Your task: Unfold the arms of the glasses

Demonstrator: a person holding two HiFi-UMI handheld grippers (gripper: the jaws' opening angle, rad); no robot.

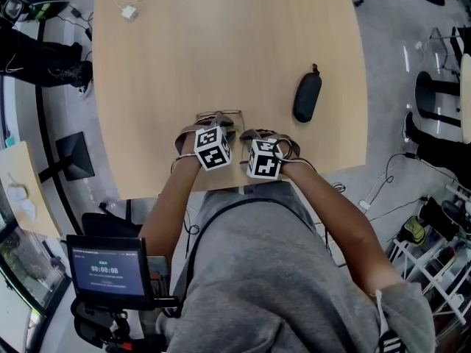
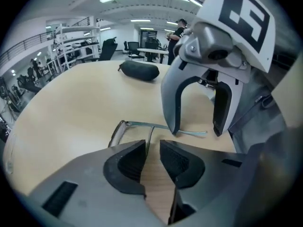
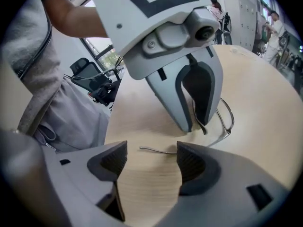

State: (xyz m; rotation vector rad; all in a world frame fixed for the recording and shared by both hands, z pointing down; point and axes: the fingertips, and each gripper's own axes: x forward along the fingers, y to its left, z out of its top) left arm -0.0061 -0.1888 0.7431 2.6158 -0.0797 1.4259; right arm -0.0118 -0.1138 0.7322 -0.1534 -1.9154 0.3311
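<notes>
Thin metal-framed glasses [image 2: 119, 130] lie on the pale wooden table [image 1: 221, 50], close to its near edge. In the head view the glasses [image 1: 219, 115] show just beyond the two marker cubes. My left gripper [image 2: 152, 159] is shut to a narrow gap, with one thin part of the glasses running in between its pads. In the right gripper view, the left gripper's fingertips [image 3: 185, 123] pinch the wire frame [image 3: 226, 122]. My right gripper [image 3: 151, 162] stands open, and the tip of one glasses arm [image 3: 156, 150] lies on the table between its jaws, untouched.
A black glasses case [image 1: 307, 96] lies on the table to the right, beyond the grippers. A white cable with a plug [image 1: 131, 4] sits at the far left. The table edge runs just under my wrists. Chairs and cables surround the table on the floor.
</notes>
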